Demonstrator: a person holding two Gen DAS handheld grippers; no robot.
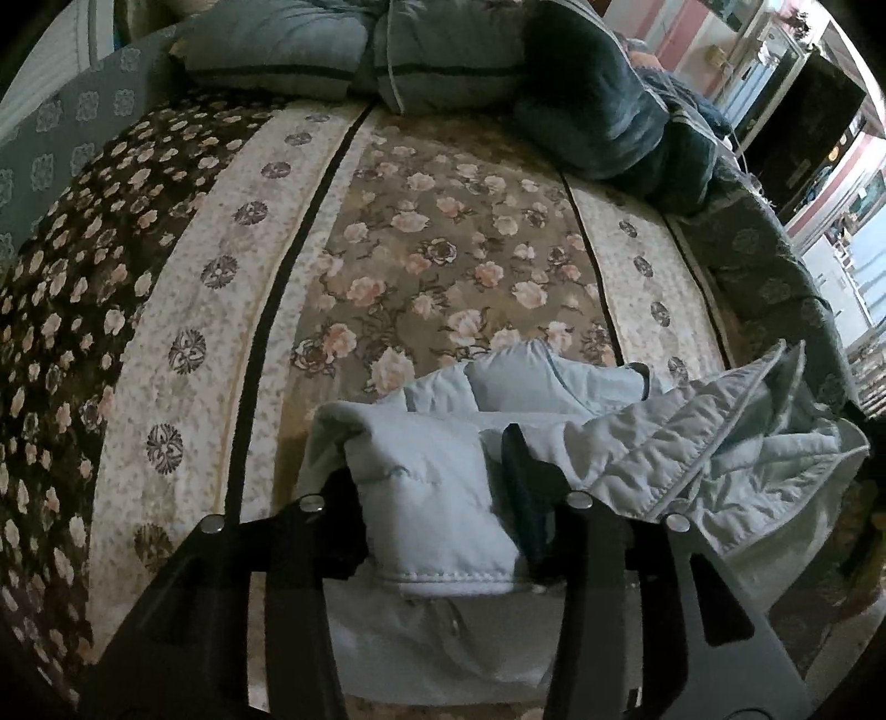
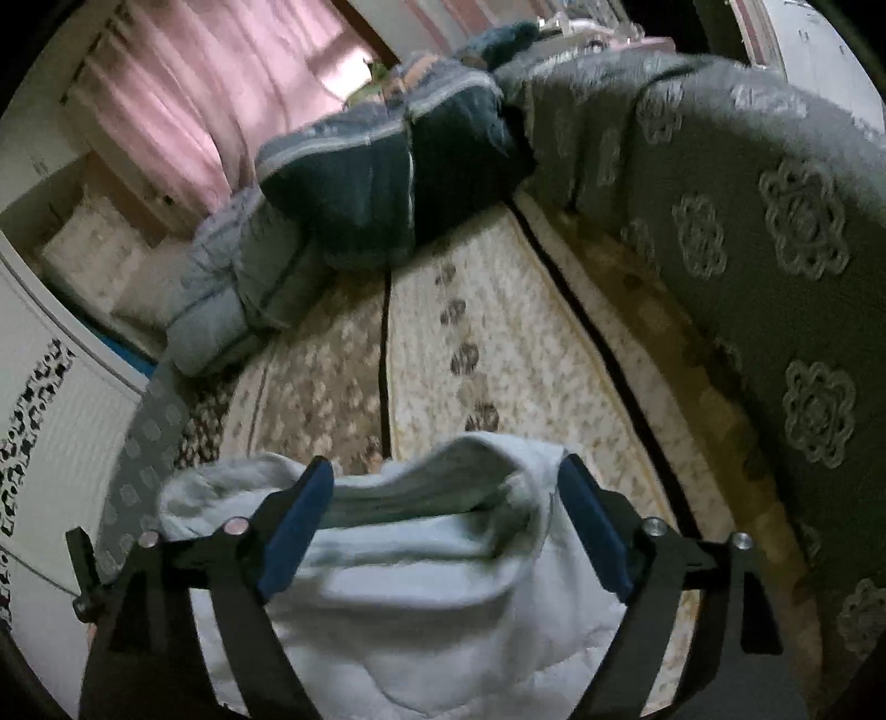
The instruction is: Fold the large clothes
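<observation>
A pale blue quilted jacket (image 1: 637, 443) lies bunched at the near edge of the bed, its lining turned up on the right. My left gripper (image 1: 432, 487) has its jaws partly apart, and a puffy folded part of the jacket (image 1: 432, 526) sits between them, draped over the left finger (image 1: 338, 509). In the right wrist view the same jacket (image 2: 421, 581) lies under my right gripper (image 2: 446, 465). Its blue pads (image 2: 299, 526) stand wide apart on either side of a raised fold without pressing on it.
The bed has a floral patchwork cover (image 1: 443, 249). Blue-grey pillows (image 1: 277, 50) and a dark blanket (image 1: 598, 111) lie at its far end. A grey patterned spread (image 2: 775, 249) hangs along one side. A pink curtain (image 2: 183, 99) and a white cabinet (image 2: 55, 415) stand beyond the bed.
</observation>
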